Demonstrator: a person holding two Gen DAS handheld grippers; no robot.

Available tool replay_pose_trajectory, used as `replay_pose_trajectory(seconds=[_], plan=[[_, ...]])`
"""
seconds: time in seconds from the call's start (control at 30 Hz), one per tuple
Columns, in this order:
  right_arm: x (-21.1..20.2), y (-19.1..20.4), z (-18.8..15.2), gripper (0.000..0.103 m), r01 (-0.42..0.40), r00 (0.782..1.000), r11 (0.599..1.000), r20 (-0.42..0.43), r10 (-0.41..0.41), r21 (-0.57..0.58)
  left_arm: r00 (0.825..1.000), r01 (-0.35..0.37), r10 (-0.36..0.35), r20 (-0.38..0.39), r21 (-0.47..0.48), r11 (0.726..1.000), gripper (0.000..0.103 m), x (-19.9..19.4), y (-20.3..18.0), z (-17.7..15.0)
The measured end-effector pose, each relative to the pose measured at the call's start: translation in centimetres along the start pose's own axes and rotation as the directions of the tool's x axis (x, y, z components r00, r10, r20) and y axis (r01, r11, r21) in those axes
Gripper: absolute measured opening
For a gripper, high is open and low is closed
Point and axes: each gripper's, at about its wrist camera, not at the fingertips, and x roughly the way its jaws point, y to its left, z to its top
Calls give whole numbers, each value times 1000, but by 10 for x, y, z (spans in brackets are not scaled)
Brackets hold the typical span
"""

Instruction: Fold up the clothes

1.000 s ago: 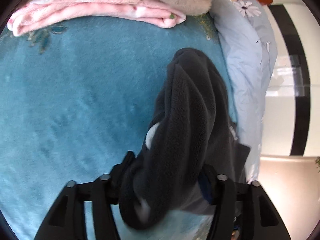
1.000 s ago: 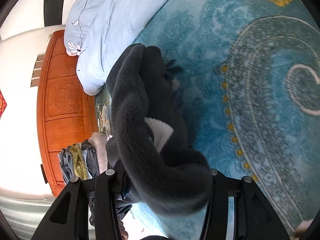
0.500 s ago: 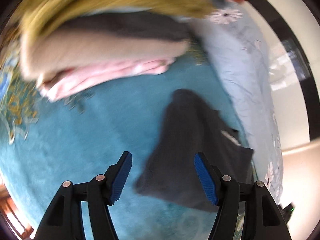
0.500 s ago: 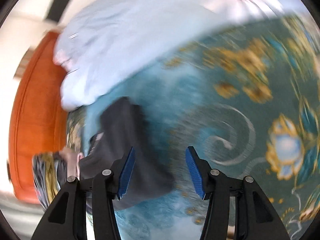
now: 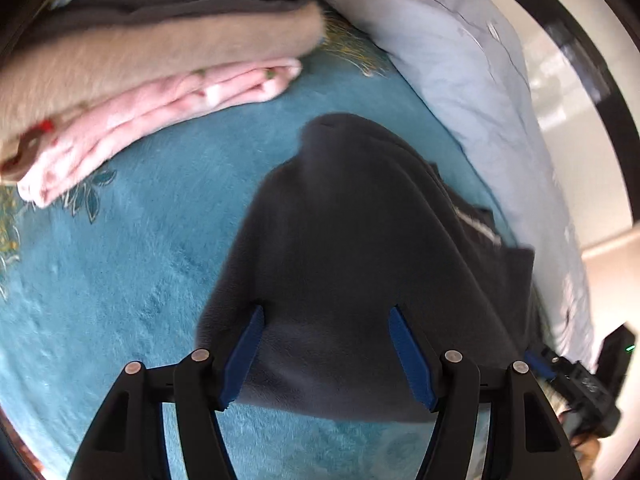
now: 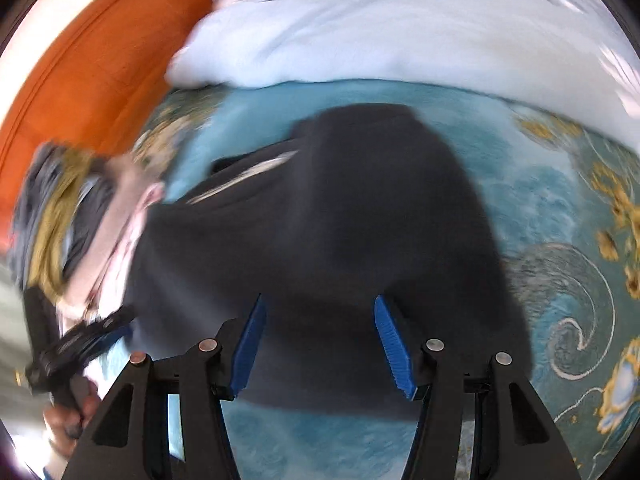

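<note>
Starting at the left, the stack of folded clothes (image 5: 160,52), pink fleece under beige and dark grey layers, sits at about ten o'clock in the left wrist view, on the teal plush floral bedspread (image 5: 120,248). The dark grey fleece garment (image 5: 360,248) lies in a rumpled, partly folded heap on that bedspread, filling the middle of both views, with the pale blue floral duvet (image 5: 480,92) bunched beyond it at about two o'clock. The left gripper (image 5: 326,354) hangs over the garment's near hem with its blue-padded fingers (image 5: 246,354) apart and nothing between them. Further right, the right gripper (image 6: 324,350) does the same from the other side, fingers (image 6: 390,346) spread and empty above the near edge; an orange wooden headboard (image 6: 80,64) shows at ten o'clock there, though that view is blurred. The fleece looks thick, soft and light, so I'd expect it to sag and bunch rather than hold a crease, but not to slip from rubbery pads. The sensible hold seems to be the near hem, one corner per gripper, pinching through both layers where they overlap.
</note>
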Motion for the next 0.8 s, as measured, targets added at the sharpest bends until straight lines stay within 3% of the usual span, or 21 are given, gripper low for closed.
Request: replay_pose_trajectory(seconds=[0.1,0.2,0.3,0.37,0.43,0.53,0.67,0.8], plan=[[3,-15,7,58,-8,1000,997,2,7,80,998,-50,49,-48,-28,998,69,13,7,1],[6,-27,13,58,-16,1000,989,7,15,148,997,-70,68,-44,-37,997,69,13,3,-1],[-7,-11,25,58,-25,999,996,49,21,89,995,-99,99,-5,-41,994,69,2,-8,-5],[-7,-4,37,58,-25,998,997,56,21,75,996,-68,73,47,-107,992,69,-11,-13,-12],[-1,3,49,58,-14,999,997,48,11,69,995,10,8,98,-182,983,69,-22,-16,-23],[14,21,65,58,36,999,999,28,-37,35,990,59,-31,136,-208,976,69,-24,-23,-40],[34,38,83,58,104,994,995,16,-104,0,988,60,-31,154,-184,981,69,-20,-28,-55],[52,45,94,58,156,988,988,-20,-156,14,979,137,-96,181,-226,964,69,-22,-19,-56]])
